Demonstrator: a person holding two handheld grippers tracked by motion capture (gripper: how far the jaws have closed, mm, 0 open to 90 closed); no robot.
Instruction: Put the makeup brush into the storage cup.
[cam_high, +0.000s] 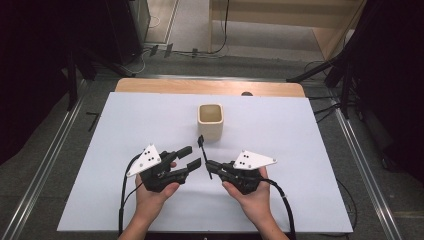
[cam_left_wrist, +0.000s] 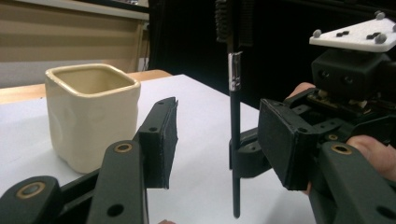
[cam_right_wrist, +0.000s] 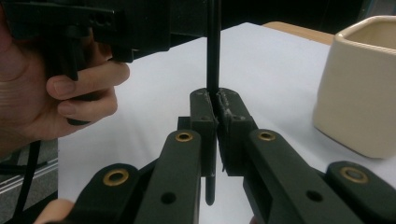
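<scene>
A thin black brush with a silver band and a bristled head stands upright, and my right gripper is shut on its lower shaft. In the right gripper view the jaws press together around the stick. My left gripper sits just left of the brush, open with nothing between its fingers; the brush rises in the gap ahead of its jaws. A cream square cup stands empty on the white table, just behind both grippers.
The white sheet covers a wooden table whose far edge shows behind the cup. Metal rails run along both sides. Dark stands and cables lie on the floor beyond. The person's hand holds the left gripper close by.
</scene>
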